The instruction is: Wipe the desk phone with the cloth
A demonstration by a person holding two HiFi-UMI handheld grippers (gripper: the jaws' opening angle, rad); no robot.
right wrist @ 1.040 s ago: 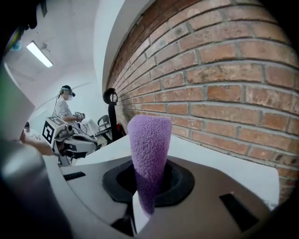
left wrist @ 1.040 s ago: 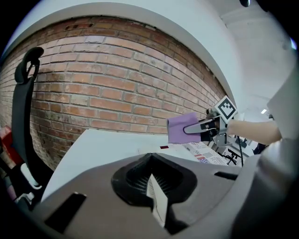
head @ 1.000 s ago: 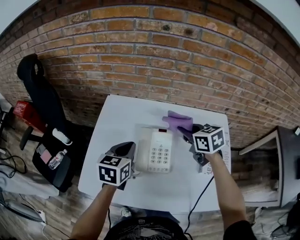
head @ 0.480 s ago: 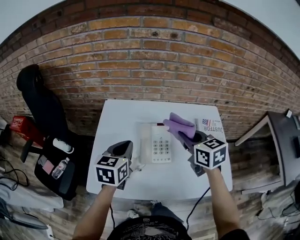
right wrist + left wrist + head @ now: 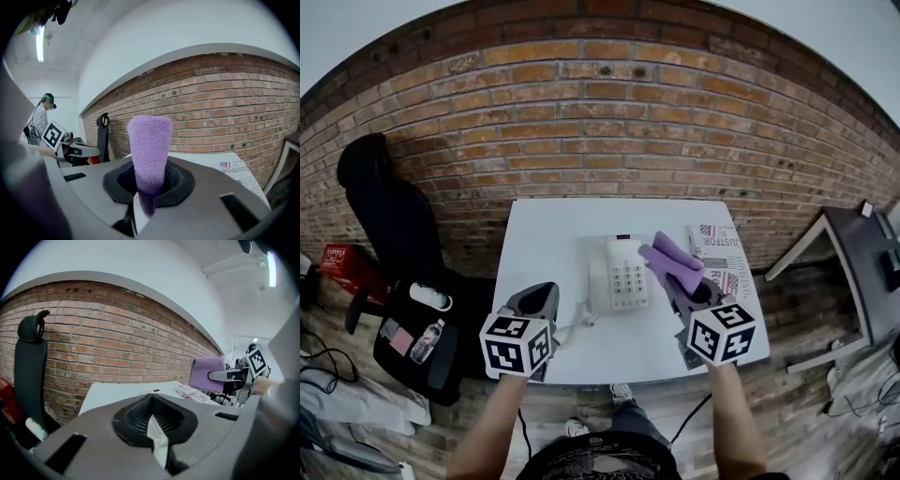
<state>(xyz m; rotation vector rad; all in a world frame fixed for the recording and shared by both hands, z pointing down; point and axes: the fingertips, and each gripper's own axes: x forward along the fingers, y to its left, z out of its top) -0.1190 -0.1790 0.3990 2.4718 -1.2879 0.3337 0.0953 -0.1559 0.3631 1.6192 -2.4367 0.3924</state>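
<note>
Head view: the white phone (image 5: 617,274) lies flat near the middle of the smooth white table (image 5: 544,234), keypad up. The right hand-held gripper (image 5: 678,278) pinches a purple cloth (image 5: 672,256), held just beside the phone's right edge, with a newspaper (image 5: 719,255) on its other side. The left hand-held gripper (image 5: 544,295) hovers at the near left, close to the phone's thin pale cord (image 5: 574,328). The wipe looks about to start. I judge the cloth should come down broadside on the phone and be drawn across with light pressure. The plastic body looks light enough to slide, so the left tool could steady it.

Left gripper view: its jaws are pressed together with nothing between them, and the dark pads are ribbed. The rough brick wall (image 5: 117,348) rises behind the table.

Right gripper view: the cloth stands up between the closed jaws as a thick, fuzzy, round-topped tongue. Only its lower end is clamped, so the soft free end will probably wipe better dragged than pushed.
</note>
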